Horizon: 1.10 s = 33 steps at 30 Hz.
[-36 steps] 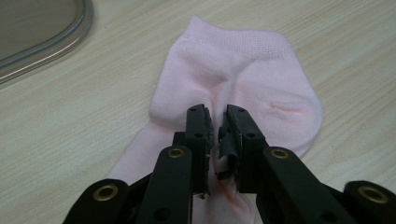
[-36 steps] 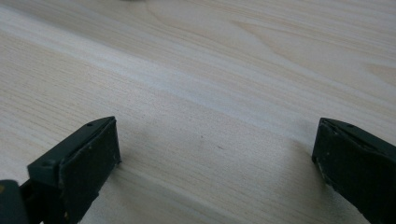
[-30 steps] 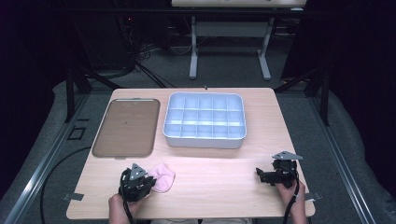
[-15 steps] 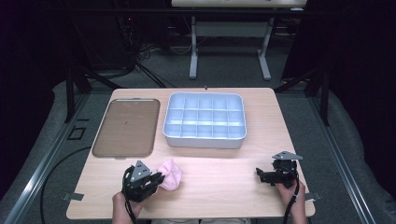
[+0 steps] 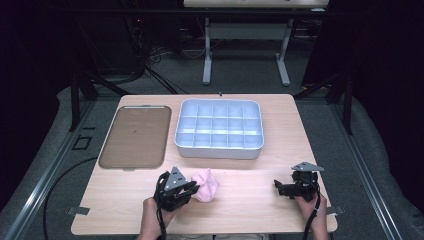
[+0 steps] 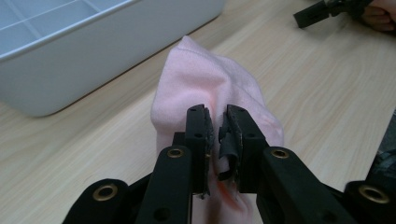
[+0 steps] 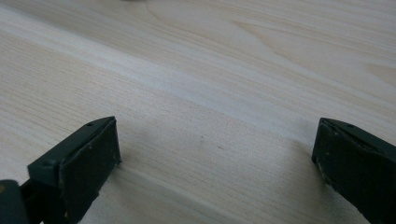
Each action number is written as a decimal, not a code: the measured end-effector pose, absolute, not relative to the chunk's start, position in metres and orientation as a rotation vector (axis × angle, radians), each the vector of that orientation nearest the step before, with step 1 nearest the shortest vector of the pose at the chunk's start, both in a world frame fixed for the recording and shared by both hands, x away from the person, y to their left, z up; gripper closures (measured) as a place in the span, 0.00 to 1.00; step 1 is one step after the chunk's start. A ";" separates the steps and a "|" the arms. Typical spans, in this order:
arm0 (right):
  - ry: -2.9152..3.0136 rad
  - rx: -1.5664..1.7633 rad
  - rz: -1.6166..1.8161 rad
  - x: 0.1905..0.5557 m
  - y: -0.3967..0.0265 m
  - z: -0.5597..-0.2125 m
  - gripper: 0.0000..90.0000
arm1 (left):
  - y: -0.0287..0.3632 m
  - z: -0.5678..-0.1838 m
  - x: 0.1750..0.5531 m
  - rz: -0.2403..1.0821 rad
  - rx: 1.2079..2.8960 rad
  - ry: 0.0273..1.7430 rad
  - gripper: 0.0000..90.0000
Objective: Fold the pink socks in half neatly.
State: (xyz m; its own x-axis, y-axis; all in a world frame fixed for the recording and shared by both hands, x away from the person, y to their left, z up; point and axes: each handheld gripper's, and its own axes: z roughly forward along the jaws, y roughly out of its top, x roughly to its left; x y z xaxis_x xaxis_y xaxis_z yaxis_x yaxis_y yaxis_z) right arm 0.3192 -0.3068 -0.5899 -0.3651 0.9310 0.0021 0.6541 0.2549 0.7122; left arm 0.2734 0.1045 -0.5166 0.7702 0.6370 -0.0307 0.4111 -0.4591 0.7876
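Cloth: a pink cloth (image 5: 206, 184) lies bunched on the counter (image 5: 250, 210), near its front edge, left of centre and in front of the bin; its near end rises into the left tongs.
Left tongs: the left tongs (image 6: 217, 133) are closed on a fold of the cloth, the jaws almost together with pink fabric pinched between the pads; in the high view they sit at the cloth's left side (image 5: 192, 189).
Right tongs: the right tongs (image 5: 278, 188) are held low over bare counter at the front right, well apart from the cloth; the jaws stand wide apart with nothing between them.
Bin: a pale grey bin (image 5: 219, 149) with a grid of compartments stands at mid-counter, behind the cloth; every compartment in view holds nothing.
Tray: a flat brown tray (image 5: 135, 137) lies just left of the bin, its surface bare.
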 end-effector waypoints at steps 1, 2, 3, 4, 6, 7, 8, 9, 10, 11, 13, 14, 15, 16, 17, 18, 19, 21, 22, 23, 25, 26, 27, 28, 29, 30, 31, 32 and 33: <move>2.111 1.441 0.885 0.319 -0.307 -0.590 0.00 | 0.099 -0.518 0.275 0.330 2.127 0.766 0.88; 2.111 1.441 0.884 0.319 -0.307 -0.590 0.00 | 0.093 -0.519 0.277 0.320 2.135 0.753 0.88; 2.113 1.440 0.885 0.319 -0.307 -0.590 0.00 | 0.088 -0.522 0.279 0.310 2.140 0.743 0.88; 2.113 1.440 0.885 0.319 -0.307 -0.590 0.00 | 0.083 -0.524 0.281 0.297 2.147 0.734 0.88; 2.120 1.434 0.882 0.320 -0.307 -0.590 0.00 | 0.072 -0.528 0.285 0.274 2.152 0.726 0.88; 2.122 1.432 0.882 0.320 -0.307 -0.590 0.00 | 0.068 -0.531 0.287 0.264 2.159 0.719 0.88; 2.122 1.432 0.882 0.320 -0.307 -0.590 0.00 | 0.063 -0.533 0.289 0.254 2.165 0.716 0.88; 2.122 1.432 0.883 0.320 -0.307 -0.590 0.00 | 0.059 -0.536 0.291 0.239 2.168 0.714 0.88; 2.120 1.433 0.882 0.320 -0.307 -0.590 0.00 | 0.055 -0.538 0.292 0.225 2.174 0.710 0.88; 2.122 1.432 0.882 0.320 -0.307 -0.590 0.00 | 0.051 -0.541 0.294 0.218 2.179 0.707 0.88; 2.123 1.432 0.882 0.320 -0.307 -0.590 0.00 | 0.044 -0.546 0.296 0.205 2.204 0.699 0.88; 2.123 1.432 0.882 0.320 -0.307 -0.590 0.00 | 0.041 -0.549 0.298 0.193 2.214 0.699 0.87; 2.122 1.432 0.882 0.320 -0.307 -0.590 0.00 | 0.038 -0.552 0.299 0.179 2.220 0.702 0.87; 2.122 1.432 0.882 0.320 -0.307 -0.590 0.00 | 0.035 -0.555 0.300 0.172 2.232 0.702 0.87; 2.123 1.432 0.882 0.320 -0.307 -0.590 0.00 | 0.033 -0.558 0.301 0.167 2.238 0.705 0.87; 2.123 1.432 0.882 0.320 -0.307 -0.590 0.00 | 0.030 -0.560 0.302 0.165 2.245 0.710 0.87; 2.123 1.432 0.883 0.320 -0.307 -0.590 0.00 | 0.028 -0.564 0.303 0.165 2.259 0.709 0.87; 2.123 1.432 0.883 0.320 -0.307 -0.590 0.00 | 0.025 -0.567 0.304 0.157 2.272 0.716 0.83; 2.123 1.432 0.881 0.320 -0.307 -0.590 0.00 | 0.024 -0.569 0.305 0.152 2.275 0.715 0.79; 2.120 1.433 0.883 0.320 -0.307 -0.590 0.00 | 0.024 -0.570 0.306 0.145 2.277 0.720 0.72; 2.120 1.433 0.883 0.320 -0.307 -0.590 0.00 | 0.024 -0.570 0.307 0.131 2.271 0.725 0.64; 2.123 1.432 0.882 0.320 -0.307 -0.590 0.00 | 0.025 -0.569 0.306 0.121 2.259 0.722 0.58; 2.120 1.433 0.883 0.320 -0.307 -0.590 0.00 | 0.026 -0.567 0.306 0.128 2.253 0.725 0.54; 2.120 1.433 0.882 0.320 -0.307 -0.590 0.00 | 0.028 -0.565 0.305 0.130 2.240 0.731 0.48; 2.123 1.431 0.882 0.320 -0.307 -0.590 0.00 | 0.031 -0.563 0.304 0.134 2.231 0.731 0.41; 2.123 1.431 0.882 0.320 -0.307 -0.590 0.00 | 0.035 -0.560 0.303 0.143 2.218 0.736 0.41; 2.120 1.432 0.883 0.320 -0.307 -0.590 0.00 | 0.039 -0.558 0.302 0.157 2.210 0.738 0.38; 2.120 1.432 0.883 0.320 -0.307 -0.590 0.00 | 0.044 -0.555 0.302 0.156 2.193 0.746 0.34; 2.119 1.433 0.883 0.320 -0.307 -0.590 0.00 | 0.049 -0.553 0.301 0.164 2.178 0.762 0.32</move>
State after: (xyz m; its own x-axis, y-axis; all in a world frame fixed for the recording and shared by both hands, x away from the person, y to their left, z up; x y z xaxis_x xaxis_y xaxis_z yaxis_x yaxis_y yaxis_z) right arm 0.3199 -0.3069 -0.5897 -0.3724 0.9281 -0.0007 0.6529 0.2625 0.7105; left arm 0.3010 0.0488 -0.5528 0.8096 0.5722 -0.1311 0.4680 -0.4944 0.7325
